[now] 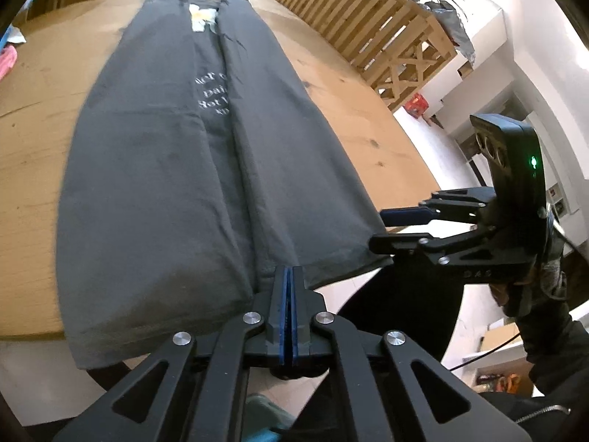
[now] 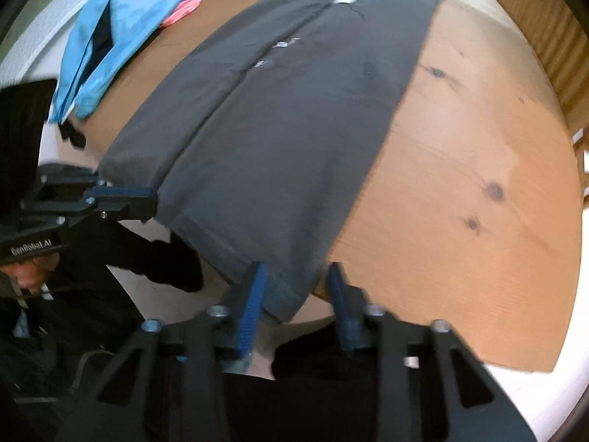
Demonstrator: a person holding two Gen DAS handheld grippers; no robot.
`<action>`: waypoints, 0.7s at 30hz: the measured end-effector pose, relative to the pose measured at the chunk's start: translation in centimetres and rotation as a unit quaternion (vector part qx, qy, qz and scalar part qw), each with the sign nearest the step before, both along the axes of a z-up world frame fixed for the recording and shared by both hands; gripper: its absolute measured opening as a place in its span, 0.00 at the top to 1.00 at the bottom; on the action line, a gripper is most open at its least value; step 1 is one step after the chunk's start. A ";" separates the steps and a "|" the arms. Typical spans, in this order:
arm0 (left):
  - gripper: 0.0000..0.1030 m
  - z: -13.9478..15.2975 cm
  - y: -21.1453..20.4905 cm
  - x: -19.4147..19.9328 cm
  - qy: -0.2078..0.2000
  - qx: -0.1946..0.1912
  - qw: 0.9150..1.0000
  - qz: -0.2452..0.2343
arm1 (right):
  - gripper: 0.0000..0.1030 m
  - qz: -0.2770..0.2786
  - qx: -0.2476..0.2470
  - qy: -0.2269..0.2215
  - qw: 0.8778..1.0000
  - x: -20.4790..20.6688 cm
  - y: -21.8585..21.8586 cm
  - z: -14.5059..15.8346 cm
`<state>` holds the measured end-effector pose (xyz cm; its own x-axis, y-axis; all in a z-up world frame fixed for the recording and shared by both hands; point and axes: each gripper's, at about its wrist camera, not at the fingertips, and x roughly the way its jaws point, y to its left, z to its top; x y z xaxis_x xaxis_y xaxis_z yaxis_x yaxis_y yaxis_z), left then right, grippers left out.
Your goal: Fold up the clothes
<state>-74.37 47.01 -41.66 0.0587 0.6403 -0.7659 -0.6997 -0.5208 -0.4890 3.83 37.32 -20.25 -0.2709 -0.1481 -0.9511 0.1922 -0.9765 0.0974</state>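
Observation:
A dark grey T-shirt with white print lies lengthwise on the wooden table. Both its sides are folded in toward the middle, and its hem hangs over the near edge. My left gripper is shut, its tips pinching the hem near the middle seam. My right gripper is at the hem's right corner. Its blue pads stand apart with the corner of the cloth between them, not pressed on it.
A light blue garment and a pink cloth lie at the table's far left. A slatted wooden rack runs along the table's right side. A person's dark sleeve is behind the right gripper, below the table edge.

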 end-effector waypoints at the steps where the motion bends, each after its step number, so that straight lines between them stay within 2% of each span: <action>1: 0.98 0.0 0.3 0.3 0.009 -0.003 1.000 -0.007 | 0.94 0.009 0.004 0.000 1.000 0.0 -0.2 -0.1; 3: 1.00 -0.2 0.8 0.7 0.022 -0.013 1.000 -0.014 | 0.95 0.012 -0.001 -0.004 1.000 -0.1 0.0 -0.1; 5: 1.00 -0.2 0.9 0.7 0.012 -0.006 1.000 -0.017 | 0.96 0.014 -0.002 -0.008 1.000 -0.2 0.5 0.1; 9: 1.00 0.9 0.7 1.5 -0.001 0.029 0.999 -0.028 | 0.96 0.014 0.030 -0.002 0.999 0.6 1.6 1.2; 13: 1.00 -0.5 -0.4 1.5 -0.010 -0.018 0.999 -0.042 | 0.90 0.001 0.029 -0.049 0.998 0.8 2.1 0.0; 15: 1.00 0.0 -1.1 1.3 -0.006 -0.024 0.999 -0.044 | 0.87 0.001 0.041 -0.060 0.997 1.1 2.2 0.2; 17: 1.00 1.7 -1.7 1.0 0.043 -0.032 0.997 -0.051 | 0.86 -0.008 0.049 -0.017 0.999 0.7 2.4 2.0; 19: 1.00 3.2 -1.8 0.6 0.104 -0.050 0.992 -0.058 | 0.86 0.006 0.049 0.034 0.998 -0.5 1.4 3.1; 21: 1.00 3.5 -1.7 -0.1 0.131 -0.067 0.987 -0.059 | 0.86 0.026 0.040 0.070 0.996 -2.1 -0.1 3.4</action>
